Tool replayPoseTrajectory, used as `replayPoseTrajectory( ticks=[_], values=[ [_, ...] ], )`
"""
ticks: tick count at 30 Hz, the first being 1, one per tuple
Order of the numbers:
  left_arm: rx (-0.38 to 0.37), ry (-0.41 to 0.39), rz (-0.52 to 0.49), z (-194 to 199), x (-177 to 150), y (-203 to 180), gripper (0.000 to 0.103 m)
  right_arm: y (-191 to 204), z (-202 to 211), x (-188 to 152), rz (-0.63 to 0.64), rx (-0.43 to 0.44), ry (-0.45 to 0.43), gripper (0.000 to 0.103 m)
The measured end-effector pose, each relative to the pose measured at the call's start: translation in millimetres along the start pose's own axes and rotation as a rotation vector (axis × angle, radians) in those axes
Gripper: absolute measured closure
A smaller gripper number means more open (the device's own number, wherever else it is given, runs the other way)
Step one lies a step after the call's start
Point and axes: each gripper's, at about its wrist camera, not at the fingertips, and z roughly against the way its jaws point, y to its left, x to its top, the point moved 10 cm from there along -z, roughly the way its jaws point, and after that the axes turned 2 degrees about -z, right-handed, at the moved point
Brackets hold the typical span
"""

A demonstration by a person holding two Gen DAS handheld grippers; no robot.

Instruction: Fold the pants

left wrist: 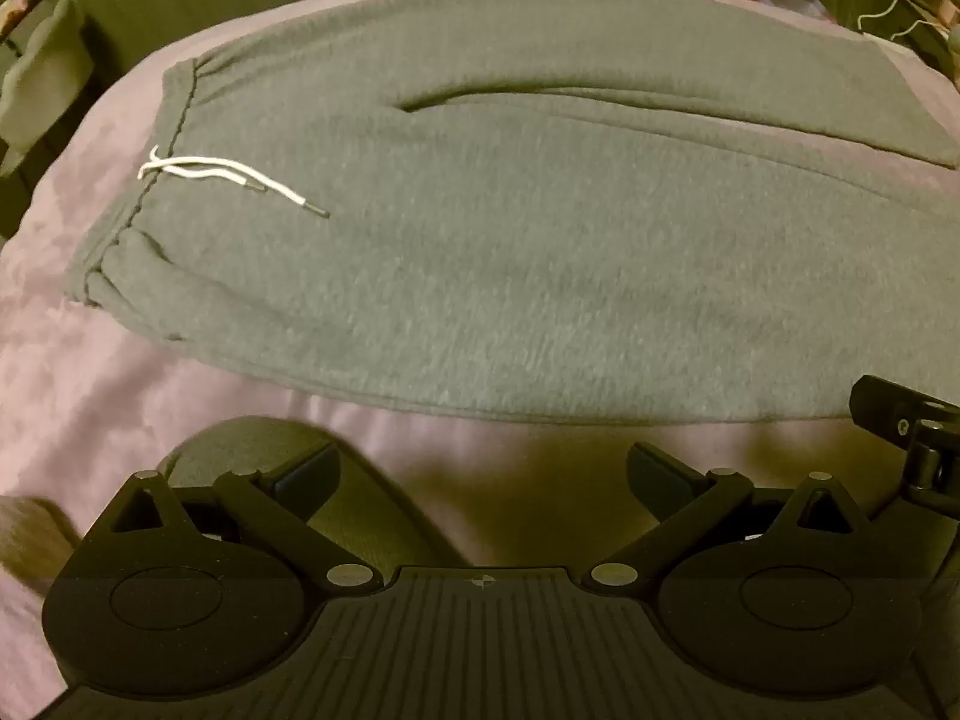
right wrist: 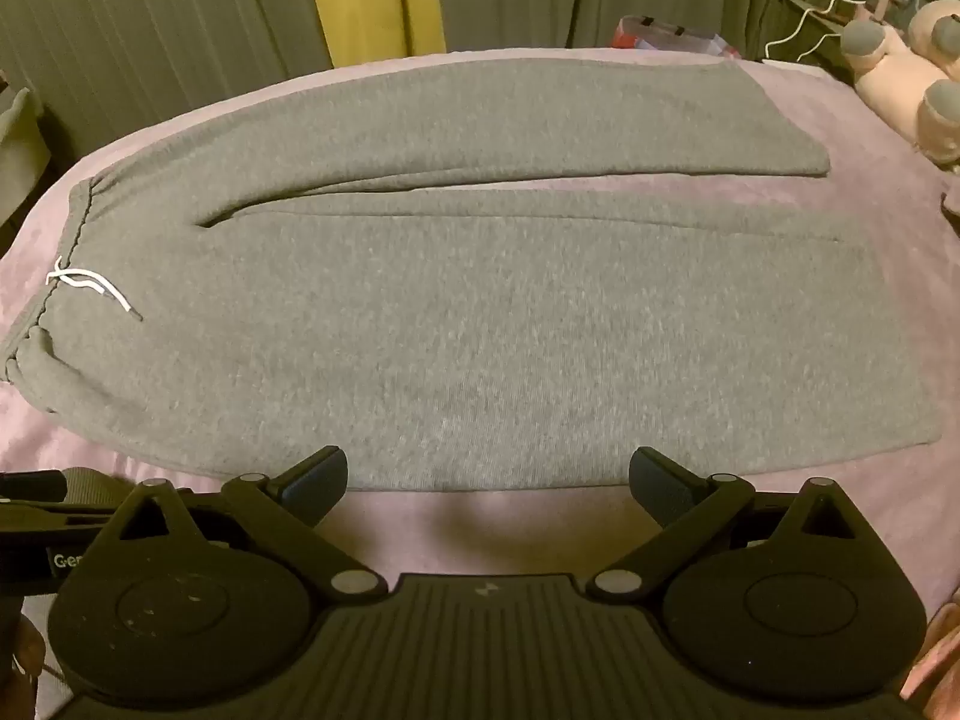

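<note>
Only the cut-off letters "Ge" on the black device (right wrist: 57, 558) at the right-wrist view's left edge.

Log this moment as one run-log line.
pants: flat on bed, unfolded | left gripper: open, empty | right gripper: open, empty

Dim warm light, fisheye-bent edges, soft grainy blur, shadows perhaps cast from above

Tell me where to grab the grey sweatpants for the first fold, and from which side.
Take the near long edge of the grey sweatpants, coming from the near side. The pants lie flat, waistband left, legs running right. Both the left gripper and right gripper hang open just short of that edge, probably able to lift it.
</note>
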Motion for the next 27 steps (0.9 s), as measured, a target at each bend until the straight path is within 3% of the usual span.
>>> replayPoseTrajectory(
  ticks=[27],
  values=[
    [0.008,0.044,0.01,-13,0,3,0.0,4,-11,1,0.019,-0.003,0.028,0.003]
  ],
)
